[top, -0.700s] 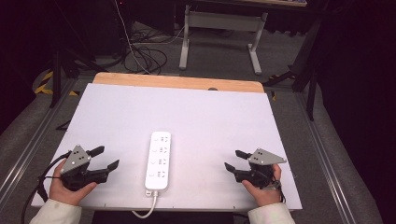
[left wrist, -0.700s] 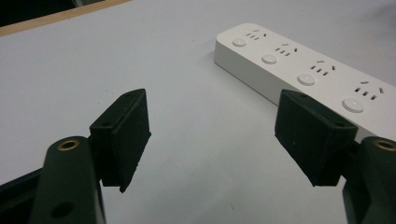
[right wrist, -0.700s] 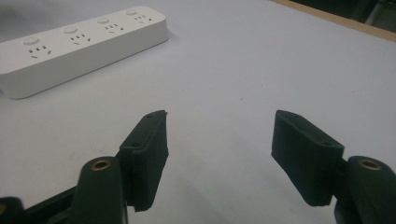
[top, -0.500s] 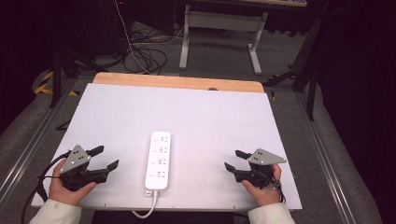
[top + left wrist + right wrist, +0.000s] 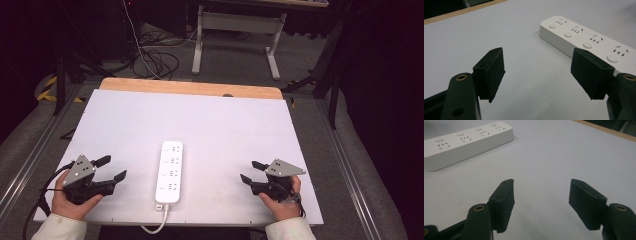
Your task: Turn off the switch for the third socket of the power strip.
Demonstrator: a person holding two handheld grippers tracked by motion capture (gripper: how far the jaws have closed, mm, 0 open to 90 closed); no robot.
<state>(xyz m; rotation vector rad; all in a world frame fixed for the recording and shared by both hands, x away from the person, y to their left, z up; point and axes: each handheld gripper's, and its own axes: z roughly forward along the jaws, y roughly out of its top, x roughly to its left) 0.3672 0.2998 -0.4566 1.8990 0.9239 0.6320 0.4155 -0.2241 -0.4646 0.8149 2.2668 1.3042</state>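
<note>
A white power strip (image 5: 169, 171) lies flat in the lower middle of the high view, its long axis running up and down the frame, resting on the white table (image 5: 210, 120) with its cord (image 5: 156, 226) leaving the bottom end and curling over the near edge. The left tool (image 5: 111, 169) sits at the lower left of that view with its jaws spread wide and nothing between them, well apart from the strip; the right tool (image 5: 249, 171) sits at the lower right, likewise wide and empty, and also well apart from it. In the left gripper view the strip (image 5: 584, 42) runs from upper middle toward the right edge, partly behind the right-hand jaw; in the right gripper view it (image 5: 466, 141) lies across the upper left. The strip looks like a rigid plastic bar, probably fairly light but with a smooth, glossy shell that could slide between the pads. Its stiffness suggests it will not bend or sag when lifted. The narrow width across the long sides looks like the sensible place to take hold, near the middle so it balances, or at one end if it is only to be slid or turned. The trailing cord may drag and tug the near end, so a grip toward that end could steady it.
</note>
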